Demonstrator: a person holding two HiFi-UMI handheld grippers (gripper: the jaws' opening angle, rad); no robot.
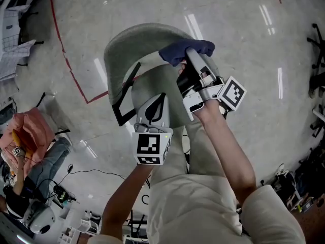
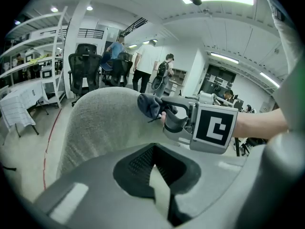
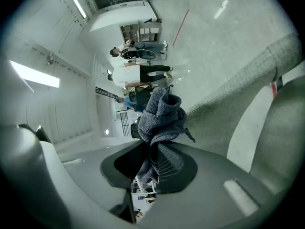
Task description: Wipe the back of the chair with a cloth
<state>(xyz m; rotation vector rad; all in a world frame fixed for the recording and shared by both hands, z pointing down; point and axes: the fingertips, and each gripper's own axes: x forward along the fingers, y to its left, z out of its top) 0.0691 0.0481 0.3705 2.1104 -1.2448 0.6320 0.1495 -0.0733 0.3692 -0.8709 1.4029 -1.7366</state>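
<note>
Cloth [image 1: 185, 50] held at the chair back's [image 1: 133, 47] top rim

Head view: at upper centre the right gripper [image 1: 190, 56] pinches the cloth, seemingly placed to wipe. Left gripper view: left gripper [image 2: 153, 149] closed on nothing, apparently waiting. Right gripper view: the cloth bunches mid-frame.

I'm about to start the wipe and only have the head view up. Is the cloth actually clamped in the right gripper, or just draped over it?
Observer: Clamped. The right gripper view shows the cloth pinched in the right gripper, bunched up beyond its tips.
Operator: Is the left gripper holding anything?
Observer: No. The left gripper is shut on nothing and points at the chair back.
Operator: Is anyone behind the chair?
Observer: Several people stand well beyond it, near black office chairs.
</note>
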